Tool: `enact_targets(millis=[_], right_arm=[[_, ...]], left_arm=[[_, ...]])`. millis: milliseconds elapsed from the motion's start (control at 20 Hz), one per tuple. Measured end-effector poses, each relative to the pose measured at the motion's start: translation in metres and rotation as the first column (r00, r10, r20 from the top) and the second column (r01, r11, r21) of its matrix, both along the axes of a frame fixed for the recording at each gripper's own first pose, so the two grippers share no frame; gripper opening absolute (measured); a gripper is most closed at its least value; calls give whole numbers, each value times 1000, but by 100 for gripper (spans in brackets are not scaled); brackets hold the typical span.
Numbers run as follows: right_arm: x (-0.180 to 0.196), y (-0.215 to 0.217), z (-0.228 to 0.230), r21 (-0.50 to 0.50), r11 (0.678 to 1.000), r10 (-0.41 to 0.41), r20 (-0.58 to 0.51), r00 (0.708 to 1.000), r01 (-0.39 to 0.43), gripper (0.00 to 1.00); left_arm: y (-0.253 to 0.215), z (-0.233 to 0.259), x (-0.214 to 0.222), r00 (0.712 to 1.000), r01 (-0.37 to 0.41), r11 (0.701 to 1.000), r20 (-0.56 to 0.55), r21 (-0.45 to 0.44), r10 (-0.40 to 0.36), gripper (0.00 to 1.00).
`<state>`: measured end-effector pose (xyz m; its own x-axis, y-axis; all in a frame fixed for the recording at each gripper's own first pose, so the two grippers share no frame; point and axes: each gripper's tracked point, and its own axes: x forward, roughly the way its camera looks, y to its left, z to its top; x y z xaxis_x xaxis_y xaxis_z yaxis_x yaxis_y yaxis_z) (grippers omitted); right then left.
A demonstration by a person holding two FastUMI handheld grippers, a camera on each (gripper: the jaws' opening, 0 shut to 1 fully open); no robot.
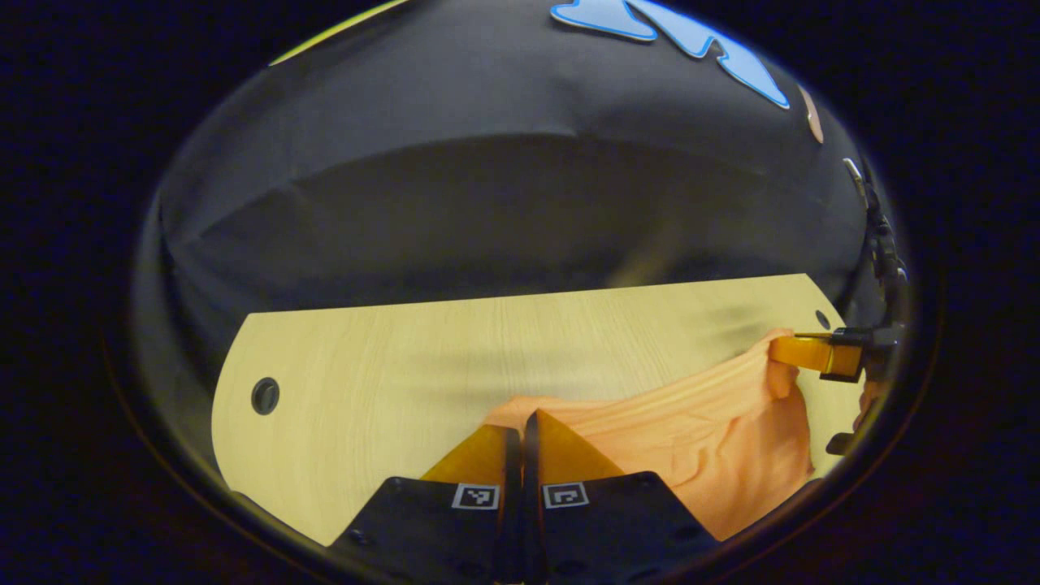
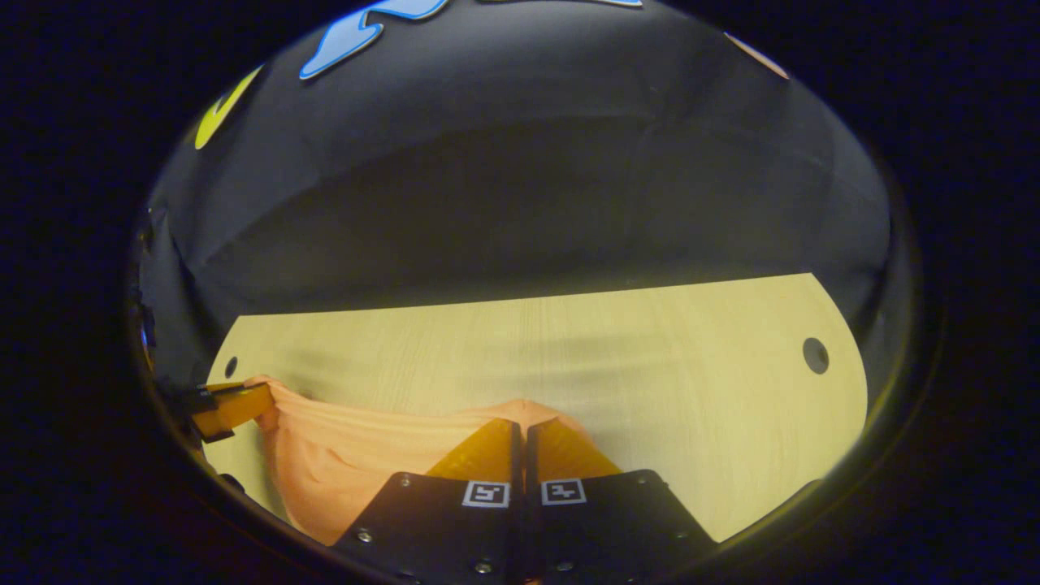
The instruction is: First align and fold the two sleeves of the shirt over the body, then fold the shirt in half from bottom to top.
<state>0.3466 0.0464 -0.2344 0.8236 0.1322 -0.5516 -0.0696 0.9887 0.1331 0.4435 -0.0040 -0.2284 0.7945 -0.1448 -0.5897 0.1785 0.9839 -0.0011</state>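
An orange shirt (image 1: 699,439) hangs stretched between my two grippers above the light wooden table (image 1: 390,366). In the left gripper view my left gripper (image 1: 521,421) is shut on one corner of the cloth, and the right gripper (image 1: 784,349) pinches the other corner at the far right. In the right gripper view the shirt (image 2: 366,455) sags in folds from my right gripper (image 2: 521,428), shut on its edge, across to the left gripper (image 2: 252,405) at the far left. The lower part of the shirt is hidden behind the gripper bodies.
The table (image 2: 666,382) has round cable holes near its ends (image 1: 265,396) (image 2: 815,355). The booth's black cloth wall stands right behind the table's far edge.
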Motion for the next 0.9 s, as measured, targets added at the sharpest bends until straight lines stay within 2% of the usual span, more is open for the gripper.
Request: enact_targets(millis=[150, 200, 350, 400, 450, 500, 550, 600, 700, 800, 850, 900], right_arm=[[-4, 1, 2, -22, 1000, 4, 0, 1000, -4, 0], [-3, 1, 2, -27, 1000, 5, 0, 1000, -5, 4], [-5, -1, 1, -21, 1000, 8, -10, 1000, -8, 0], [-4, 0, 0, -11, 1000, 7, -11, 1000, -7, 5], [-7, 0, 0, 1, 1000, 7, -16, 1000, -7, 5], [-9, -2, -2, 10, 1000, 1, -17, 1000, -1, 17], [-10, -5, -2, 14, 1000, -9, -16, 1000, 9, 29], [-13, -8, -1, 12, 1000, -15, -17, 1000, 15, 38], [-21, -9, 7, 10, 1000, -26, -9, 1000, 26, 41], [-29, -10, 14, 11, 999, -38, -5, 999, 38, 46], [-39, -11, 19, 13, 999, -39, -9, 999, 39, 46], [-49, -15, 23, 11, 999, -38, -12, 999, 38, 46]], left_arm=[[6, -21, 9, 1000, -21, 1000, -10, -17, 21, 5], [9, -26, 8, 999, -28, 1000, -17, -10, 28, 5], [8, -33, 6, 999, -34, 999, -33, -31, 33, 6], [8, -33, 4, 999, -41, 998, -34, -43, 39, 12], [9, -33, 3, 999, -46, 998, -30, -52, 44, 17], [10, -32, 0, 999, -50, 998, -25, -49, 48, 19], [13, -31, -7, 999, -48, 998, -26, -43, 46, 27], [16, -26, -12, 998, -53, 998, -26, -30, 52, 53], [20, -16, -25, 998, -56, 998, -13, -22, 56, 48], [25, -2, -42, 998, -62, 998, 3, -30, 62, 51], [28, 5, -52, 998, -63, 997, 4, -39, 63, 48], [31, 12, -63, 998, -66, 997, -1, -45, 66, 51]])
